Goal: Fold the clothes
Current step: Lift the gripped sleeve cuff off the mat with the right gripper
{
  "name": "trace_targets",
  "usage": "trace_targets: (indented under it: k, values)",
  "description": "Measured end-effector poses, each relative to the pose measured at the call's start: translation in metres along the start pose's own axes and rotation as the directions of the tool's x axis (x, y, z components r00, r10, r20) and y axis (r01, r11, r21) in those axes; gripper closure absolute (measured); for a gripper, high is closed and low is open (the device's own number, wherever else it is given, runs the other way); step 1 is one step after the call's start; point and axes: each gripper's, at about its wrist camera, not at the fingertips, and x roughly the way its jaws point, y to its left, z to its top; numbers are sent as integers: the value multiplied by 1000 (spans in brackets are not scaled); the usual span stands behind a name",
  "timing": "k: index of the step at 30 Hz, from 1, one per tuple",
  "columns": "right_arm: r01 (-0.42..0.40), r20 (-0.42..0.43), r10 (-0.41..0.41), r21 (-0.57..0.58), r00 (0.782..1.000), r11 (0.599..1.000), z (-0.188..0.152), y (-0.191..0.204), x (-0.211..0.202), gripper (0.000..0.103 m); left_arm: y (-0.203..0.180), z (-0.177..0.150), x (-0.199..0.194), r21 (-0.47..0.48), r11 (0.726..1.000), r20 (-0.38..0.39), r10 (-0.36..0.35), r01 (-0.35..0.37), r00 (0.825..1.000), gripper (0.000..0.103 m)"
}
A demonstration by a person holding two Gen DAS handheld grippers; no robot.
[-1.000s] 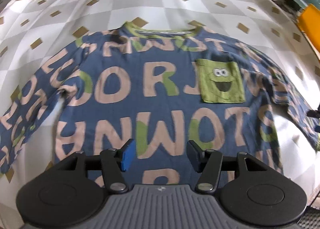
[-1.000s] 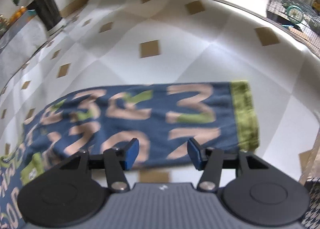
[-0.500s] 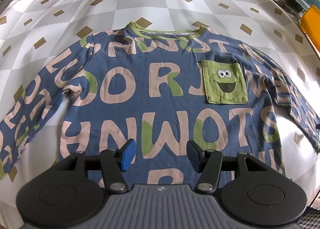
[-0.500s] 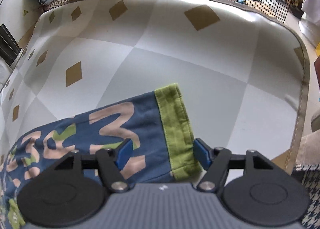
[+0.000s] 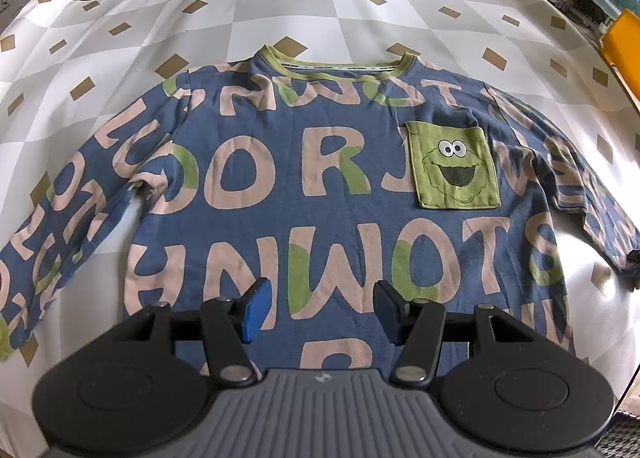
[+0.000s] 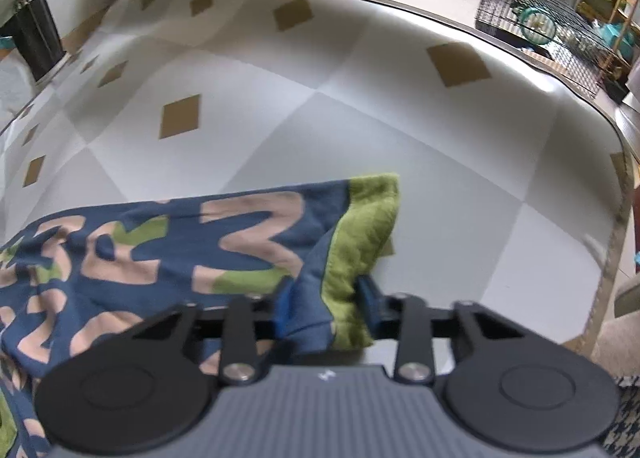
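Shirt: a blue shirt with big pink and green letters lies spread flat, front up, on the checked surface, both sleeves out to the sides.
Pocket: a green pocket with a smiling face sits on the chest.
Left tool: the left tool hangs over the lower part of the shirt, jaws apart, nothing between them.
Right tool: the right tool has just been closing and now pinches the green cuff of one sleeve, bunching the cloth.
Sleeve: the sleeve lies near the corner of the surface.
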Motion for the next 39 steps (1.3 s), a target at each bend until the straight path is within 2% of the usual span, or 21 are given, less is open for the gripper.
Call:
trace_targets:
  k: [1,7,10,15,24,39]
  values:
    - [-12,-1,12,10,1000,1000,1,0,-1,89,0,0,0,0,1000,0,2,-2,1000,48]
    - [-107,35,106,41,994,993,6,13,-15,92,2,1,1,-10,1000,-4,7,-7,1000,48]
    - [-208,65,203,65,977,976,12,22,-29,92,2,1,2,-10,1000,-5,9,-9,1000,48]
    - [-356,121,354,-5,927,934,19,50,-61,92,2,0,2,-8,1000,-5,13,-13,1000,48]
    - [-515,121,538,-181,834,838,10,108,-108,92,8,1,3,-29,1000,-12,9,-10,1000,48]
    - [-674,67,715,-282,696,683,-13,177,-159,92,34,1,-2,-92,996,-3,18,-18,1000,48]
